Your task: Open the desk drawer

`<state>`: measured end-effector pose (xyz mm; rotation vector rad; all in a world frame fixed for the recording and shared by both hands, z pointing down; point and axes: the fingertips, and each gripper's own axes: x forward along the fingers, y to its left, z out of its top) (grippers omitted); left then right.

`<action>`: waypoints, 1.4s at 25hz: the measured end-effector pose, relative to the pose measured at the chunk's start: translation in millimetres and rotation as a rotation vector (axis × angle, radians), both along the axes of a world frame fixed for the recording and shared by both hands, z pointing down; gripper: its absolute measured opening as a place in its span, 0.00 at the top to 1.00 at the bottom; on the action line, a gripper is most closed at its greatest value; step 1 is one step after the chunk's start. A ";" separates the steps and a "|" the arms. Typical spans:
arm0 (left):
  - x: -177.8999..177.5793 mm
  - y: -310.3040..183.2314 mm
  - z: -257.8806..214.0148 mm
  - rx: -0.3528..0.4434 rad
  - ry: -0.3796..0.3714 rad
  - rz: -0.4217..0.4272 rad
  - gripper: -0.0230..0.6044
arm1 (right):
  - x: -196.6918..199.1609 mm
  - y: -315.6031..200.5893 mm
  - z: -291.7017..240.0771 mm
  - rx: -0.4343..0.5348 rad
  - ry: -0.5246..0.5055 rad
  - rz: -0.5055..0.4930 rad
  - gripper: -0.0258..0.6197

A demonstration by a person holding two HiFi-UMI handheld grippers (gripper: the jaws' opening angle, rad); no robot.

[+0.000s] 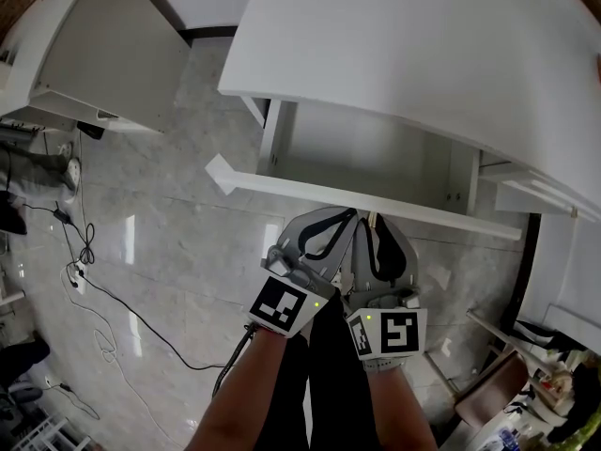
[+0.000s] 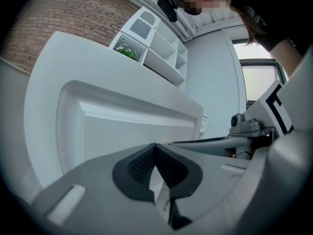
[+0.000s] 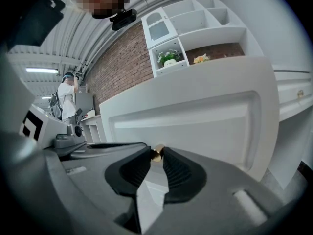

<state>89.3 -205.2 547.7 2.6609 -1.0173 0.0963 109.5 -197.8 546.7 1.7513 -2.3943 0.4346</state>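
Pinches the brass knob (image 3: 157, 153) in the jaws of the right gripper (image 3: 156, 157), pads tight on both sides. Holds the jaws of the left gripper (image 2: 155, 147) clenched tip to tip on nothing, just beside the right one. Looks to be mid-pull: finds the drawer (image 1: 376, 163) part way out from under the desk top (image 1: 423, 54), its front (image 1: 376, 202) right at the gripper tips. Calls next for a straight, level draw toward the body, with a firm grip on so small a knob and no twist, lest it slip. Shows the grasp only in the right gripper view; hides the knob behind the grippers in the head view. Gives the drawer's reach, and what seems a bare inside, only from the head view, though too dim there to be sure.
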 end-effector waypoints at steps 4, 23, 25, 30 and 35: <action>-0.5 6.6 0.4 0.004 -0.004 0.006 0.99 | -0.7 6.7 0.4 0.001 0.007 0.004 0.84; -2.5 36.7 -0.2 0.012 -0.005 0.044 0.99 | -3.8 37.2 2.1 -0.004 0.006 0.024 0.84; -2.9 40.4 0.1 0.011 -0.006 0.047 0.98 | -4.2 40.8 2.1 -0.002 0.006 0.024 0.84; -4.9 50.5 0.5 0.008 -0.017 0.047 0.99 | -6.4 50.6 2.3 0.002 0.007 0.025 0.84; -5.0 62.0 1.2 0.033 -0.014 0.050 0.99 | -6.4 62.5 2.7 0.004 0.009 0.031 0.84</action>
